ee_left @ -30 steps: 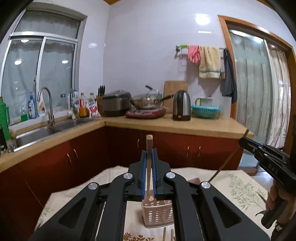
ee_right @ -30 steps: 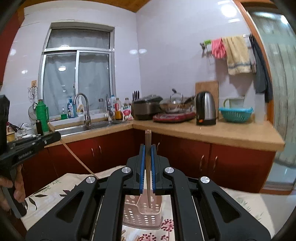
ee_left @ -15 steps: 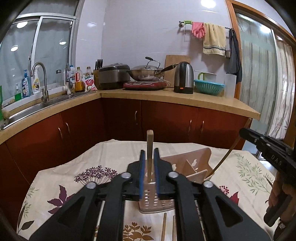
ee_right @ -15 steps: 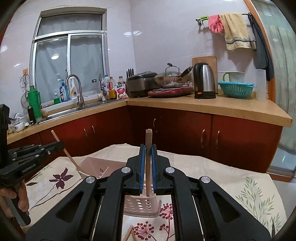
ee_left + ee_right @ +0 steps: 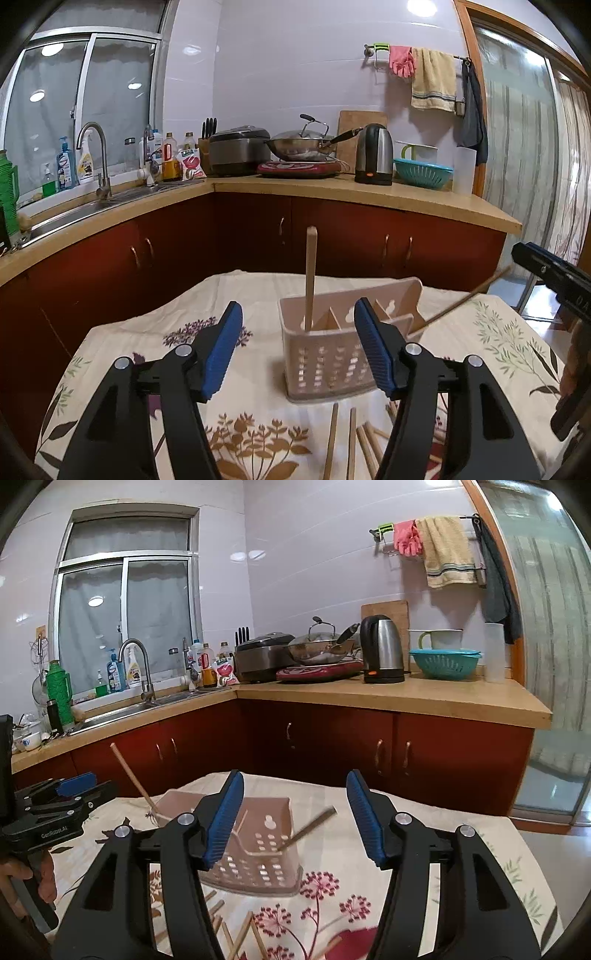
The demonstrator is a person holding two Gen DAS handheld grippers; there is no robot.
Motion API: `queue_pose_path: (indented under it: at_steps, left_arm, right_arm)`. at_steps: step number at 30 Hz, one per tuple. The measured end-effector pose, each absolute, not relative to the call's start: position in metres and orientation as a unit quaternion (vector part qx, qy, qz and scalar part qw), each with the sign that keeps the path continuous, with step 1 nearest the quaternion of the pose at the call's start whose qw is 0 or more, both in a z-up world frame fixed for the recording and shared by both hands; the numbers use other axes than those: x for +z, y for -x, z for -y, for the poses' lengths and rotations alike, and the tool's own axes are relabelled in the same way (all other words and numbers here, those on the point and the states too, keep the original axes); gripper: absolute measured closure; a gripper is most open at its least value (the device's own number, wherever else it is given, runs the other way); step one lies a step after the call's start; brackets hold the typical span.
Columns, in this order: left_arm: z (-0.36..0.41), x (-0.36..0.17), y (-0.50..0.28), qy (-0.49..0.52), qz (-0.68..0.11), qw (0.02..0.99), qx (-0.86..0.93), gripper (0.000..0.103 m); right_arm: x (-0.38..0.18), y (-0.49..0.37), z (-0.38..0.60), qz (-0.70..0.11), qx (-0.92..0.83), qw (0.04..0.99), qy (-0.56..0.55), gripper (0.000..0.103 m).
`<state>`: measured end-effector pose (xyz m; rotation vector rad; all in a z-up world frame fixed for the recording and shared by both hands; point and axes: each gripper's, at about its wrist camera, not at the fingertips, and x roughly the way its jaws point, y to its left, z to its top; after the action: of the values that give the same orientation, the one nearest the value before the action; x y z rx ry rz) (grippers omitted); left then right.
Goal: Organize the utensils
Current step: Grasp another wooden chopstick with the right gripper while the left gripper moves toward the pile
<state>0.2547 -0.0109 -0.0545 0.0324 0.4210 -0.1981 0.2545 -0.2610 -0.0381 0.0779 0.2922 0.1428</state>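
Note:
A pink perforated utensil holder [image 5: 332, 354] stands on the floral tablecloth; it also shows in the right wrist view [image 5: 258, 853]. A wooden chopstick [image 5: 309, 277] stands upright in its left compartment. Another chopstick [image 5: 465, 299] leans out to the right. In the right wrist view a chopstick [image 5: 306, 829] leans in the holder, blurred, and another chopstick [image 5: 133, 779] leans out to the left. My left gripper [image 5: 298, 343] is open just before the holder. My right gripper [image 5: 294, 812] is open above it. Several loose chopsticks [image 5: 351, 439] lie on the cloth in front.
The table [image 5: 122, 354] has a floral cloth, with edges at left and far side. Red cabinets [image 5: 184, 243] and a counter with sink [image 5: 74, 214], wok, kettle [image 5: 373, 155] and basin stand behind. A glass door [image 5: 554, 664] is at the right.
Both grippers were shut on a chopstick each; both have opened and the chopsticks now stand or lean in the holder. Both grippers tilted back up slightly.

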Motion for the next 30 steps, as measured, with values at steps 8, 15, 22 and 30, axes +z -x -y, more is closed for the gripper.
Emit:
queue_pose_path:
  at_steps: [8, 15, 22, 30]
  left_arm:
    - [-0.003, -0.068, -0.212, -0.03, -0.218, 0.972, -0.078, 0.041]
    - [-0.023, -0.09, -0.175, -0.029, -0.239, 0.968, -0.064, 0.041]
    - [-0.047, -0.117, -0.142, -0.024, -0.259, 0.965, -0.035, 0.041]
    - [-0.077, -0.14, -0.123, -0.018, -0.285, 0.958, -0.014, 0.041]
  right_arm:
    - [-0.062, -0.198, 0.254, -0.155, 0.038, 0.987, -0.034, 0.046]
    - [-0.095, -0.159, 0.228, -0.167, 0.025, 0.986, -0.017, 0.048]
    - [-0.133, -0.135, 0.205, -0.199, 0.026, 0.98, -0.011, 0.052]
    - [-0.174, -0.126, 0.182, -0.247, 0.036, 0.968, -0.01, 0.058]
